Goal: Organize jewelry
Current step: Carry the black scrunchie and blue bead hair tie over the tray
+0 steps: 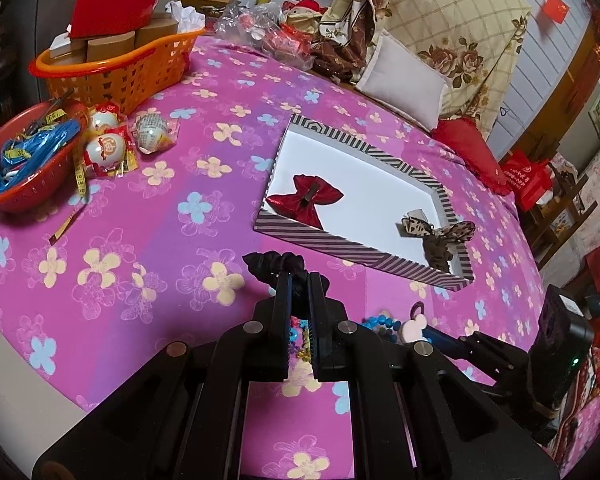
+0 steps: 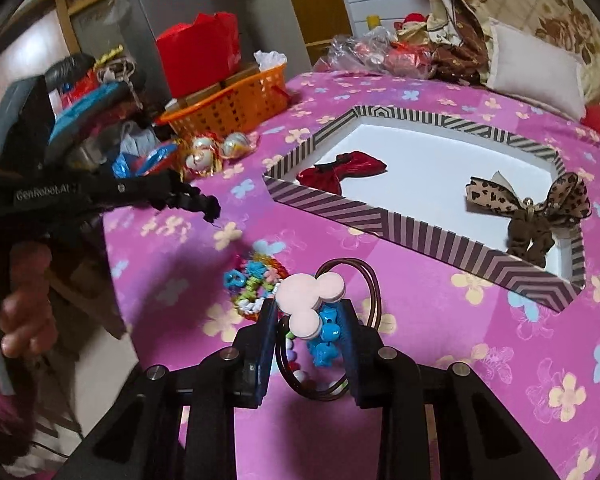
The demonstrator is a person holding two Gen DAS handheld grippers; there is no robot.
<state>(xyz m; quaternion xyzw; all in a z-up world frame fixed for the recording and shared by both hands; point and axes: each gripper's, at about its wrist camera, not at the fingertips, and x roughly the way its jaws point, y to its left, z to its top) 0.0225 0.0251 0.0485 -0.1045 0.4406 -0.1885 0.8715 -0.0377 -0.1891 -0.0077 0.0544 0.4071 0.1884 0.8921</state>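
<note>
My left gripper (image 1: 299,280) is shut on a black scrunchie (image 1: 274,266) and holds it above the pink floral cloth, short of the striped box (image 1: 312,236); it also shows in the right wrist view (image 2: 188,198). The box holds a red bow (image 1: 306,198) and a leopard bow (image 1: 436,236). My right gripper (image 2: 310,308) stands around a pink mouse-shaped hair tie (image 2: 310,300) with brown elastic loops (image 2: 364,280), its jaws partly apart. Blue beads (image 2: 326,340) and a colourful bead bracelet (image 2: 252,284) lie under it.
An orange basket (image 1: 116,68) with cartons and a red colander (image 1: 32,168) with blue items stand at the left. Wrapped balls (image 1: 108,148) lie beside them. Pillows (image 1: 440,40) and plastic wrapping (image 1: 256,20) line the far side.
</note>
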